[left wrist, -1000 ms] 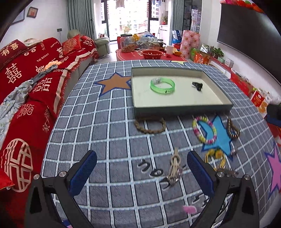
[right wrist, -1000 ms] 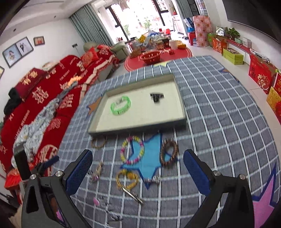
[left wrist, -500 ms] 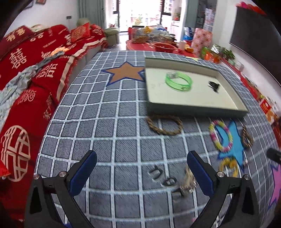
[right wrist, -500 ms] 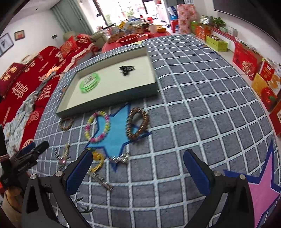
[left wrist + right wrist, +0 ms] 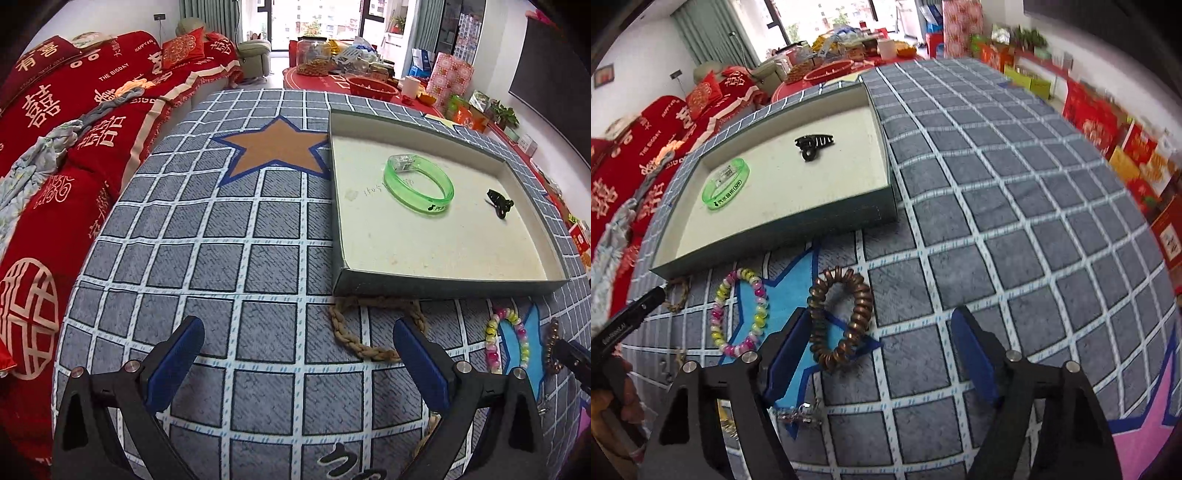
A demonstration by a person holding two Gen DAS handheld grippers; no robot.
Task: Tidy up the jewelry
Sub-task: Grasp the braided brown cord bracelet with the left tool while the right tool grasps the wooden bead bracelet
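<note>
The table [image 5: 229, 258], under a grey checked cloth with stars, carries a shallow tray [image 5: 443, 286] that already holds a green bangle [image 5: 419, 182] and a black clip [image 5: 499, 203]; the rest of the jewelry lies loose on the cloth in front of the tray's near wall. The left gripper [image 5: 295, 354] is spread wide and empty above the cloth, with the braided bracelet [image 5: 373, 332] just ahead of its right finger and partly tucked against the tray wall. The right gripper [image 5: 879, 343] is also spread and empty, its left finger touching or just beside the brown coil [image 5: 839, 317], and the bead bracelet [image 5: 740, 314] lies near to the left. The step in hand looks like picking up the coil: the gripper should shift left so one strand of the ring sits between the fingers, then close gently, since the coil is springy and could slip. Lift it well above the tray wall before lowering it onto bare tray floor, apart from the clip.
</note>
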